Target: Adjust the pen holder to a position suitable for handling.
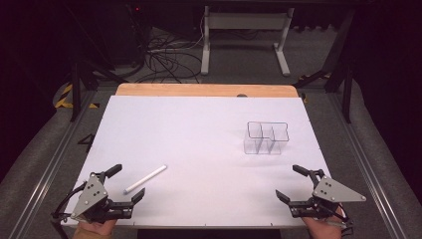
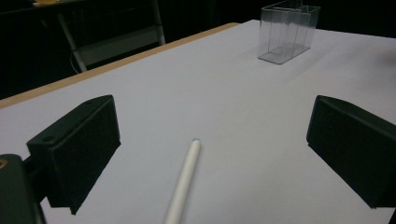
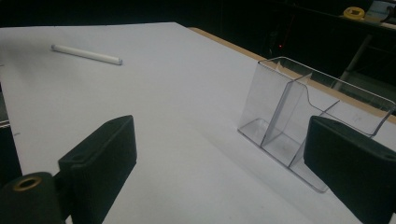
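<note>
High view shows us at the near edge of the white table top (image 1: 199, 124), both grippers spread wide and holding nothing. Our left gripper (image 1: 128, 183) has the slim white plastic pen (image 1: 146, 179) lying flat between its jaws, untouched. Our right gripper (image 1: 292, 182) waits near the clear plastic divided holder (image 1: 266, 137), which stands upright well apart from the pen, towards the far right. Left gripper view shows the pen (image 2: 184, 179) pointing away along the gripper's axis, so closing now would likely pinch only its tip. We judge it best to slide forward, centre the pads on the barrel's middle, stay low, then close gently.
</note>
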Tool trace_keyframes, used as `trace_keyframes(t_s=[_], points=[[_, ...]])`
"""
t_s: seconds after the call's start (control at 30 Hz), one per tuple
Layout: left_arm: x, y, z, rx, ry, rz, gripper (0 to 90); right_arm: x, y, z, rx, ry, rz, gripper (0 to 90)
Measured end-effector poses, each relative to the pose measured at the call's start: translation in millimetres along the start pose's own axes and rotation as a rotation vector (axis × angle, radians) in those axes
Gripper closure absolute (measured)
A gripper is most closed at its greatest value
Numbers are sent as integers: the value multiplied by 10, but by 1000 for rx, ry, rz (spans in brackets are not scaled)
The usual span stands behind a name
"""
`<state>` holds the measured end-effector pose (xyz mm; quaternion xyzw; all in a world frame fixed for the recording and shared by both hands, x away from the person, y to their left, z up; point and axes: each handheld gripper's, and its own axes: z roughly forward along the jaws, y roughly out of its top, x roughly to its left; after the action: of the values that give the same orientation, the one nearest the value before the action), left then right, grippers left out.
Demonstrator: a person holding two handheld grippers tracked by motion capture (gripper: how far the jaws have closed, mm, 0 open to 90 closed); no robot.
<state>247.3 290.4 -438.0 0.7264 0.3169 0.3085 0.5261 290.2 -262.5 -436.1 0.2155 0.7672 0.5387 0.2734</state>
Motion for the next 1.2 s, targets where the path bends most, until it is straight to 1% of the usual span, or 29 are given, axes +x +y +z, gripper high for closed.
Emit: trace_keyframes(t_s=[0.13,0.37,0.53,0.87,1.2], points=[[-3,1,3,-1,-1,-3,35,-13,12,-4,-1,-4,11,109],[-5,-1,2,-1,-2,-3,35,-51,69,22,14,-6,7,108],[-3,-3,0,0,-3,-5,35,-129,165,42,21,-14,16,107],[-1,-6,3,0,-2,-10,35,-237,281,127,23,-5,25,106],[0,-7,3,0,-1,-11,35,-296,397,191,37,-1,-4,82]])
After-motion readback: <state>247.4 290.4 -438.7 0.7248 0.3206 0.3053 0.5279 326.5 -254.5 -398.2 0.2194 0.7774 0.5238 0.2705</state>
